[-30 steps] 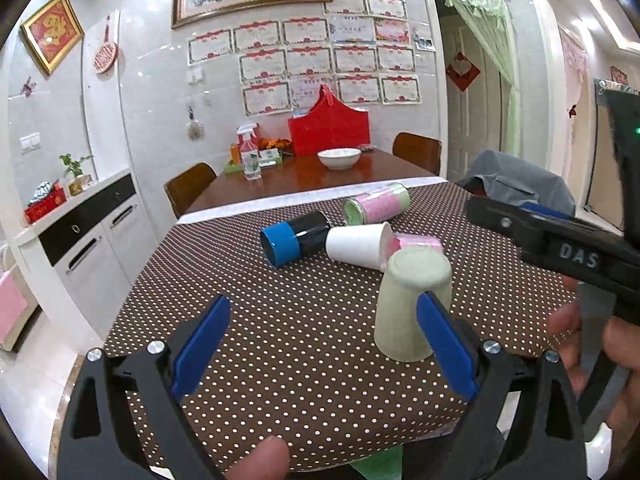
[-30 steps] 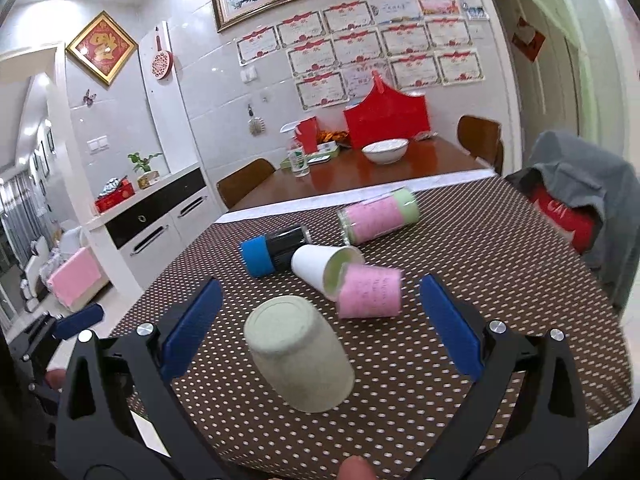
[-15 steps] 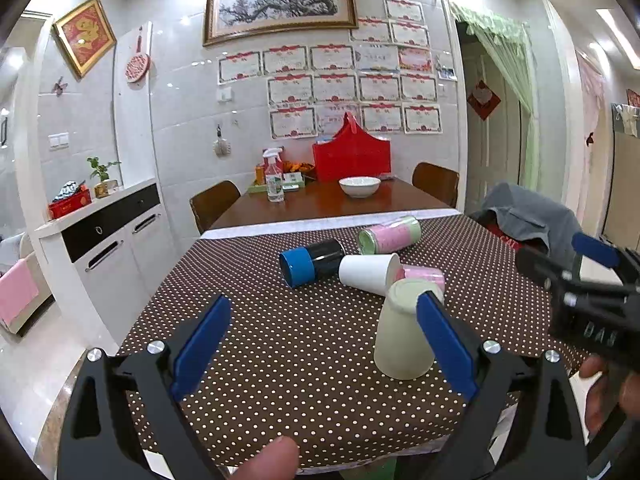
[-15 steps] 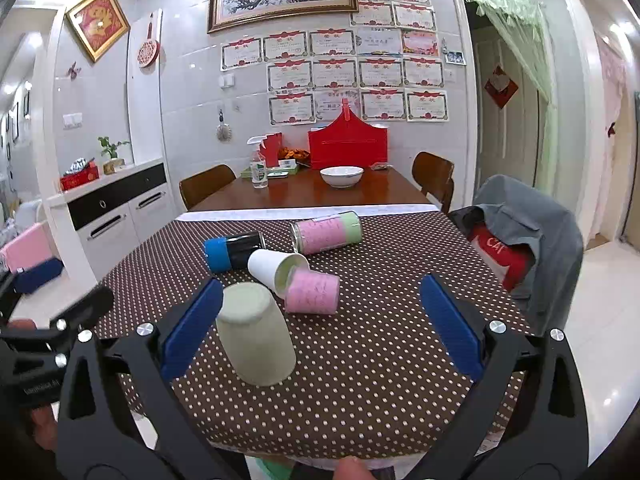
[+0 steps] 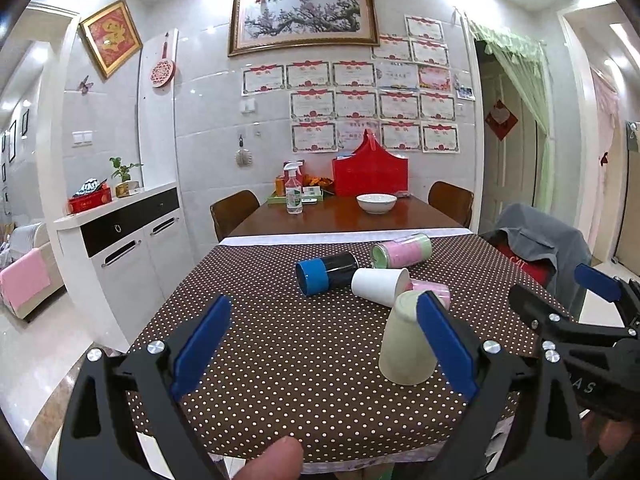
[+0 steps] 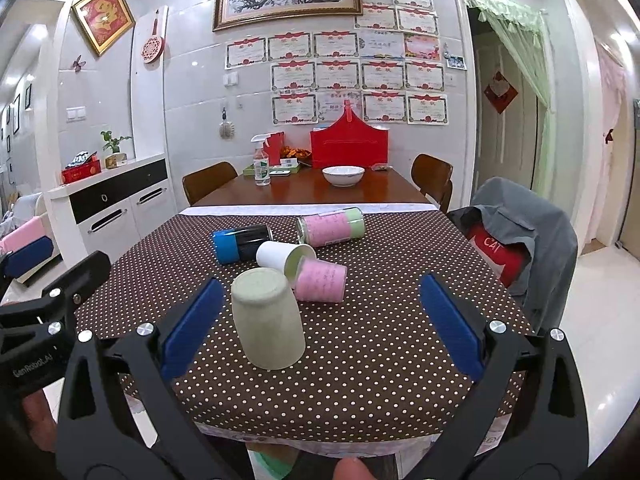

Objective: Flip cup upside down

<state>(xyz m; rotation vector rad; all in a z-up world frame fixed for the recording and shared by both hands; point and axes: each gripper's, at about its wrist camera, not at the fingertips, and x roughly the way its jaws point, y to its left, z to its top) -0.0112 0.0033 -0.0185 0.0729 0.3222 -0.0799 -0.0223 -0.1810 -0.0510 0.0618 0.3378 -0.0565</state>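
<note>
Cup (image 6: 267, 320) is sitting mouth-down on the dotted cloth (image 6: 380, 340), near the front edge. Both grippers, left (image 5: 324, 344) and right (image 6: 320, 324), are gaping wide, gripping nothing. Four containers are lying behind: blue-capped tumbler (image 6: 240, 242), white cup (image 6: 282, 258), pink cup (image 6: 322, 280), pink-green jar (image 6: 332, 226); contents unreadable.

Both tongs, the left tongs (image 5: 324, 350) and the right tongs (image 6: 320, 328), had black triangular frames. Blue pads (image 5: 202, 344) lined them, silver screws (image 5: 156, 347) studded them. A bare fingertip (image 5: 272, 460) showed below.

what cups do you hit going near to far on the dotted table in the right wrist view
pale green cup standing upside down → pink cup on its side → white cup on its side → blue-capped black cup on its side → pink-and-green cup on its side
</note>
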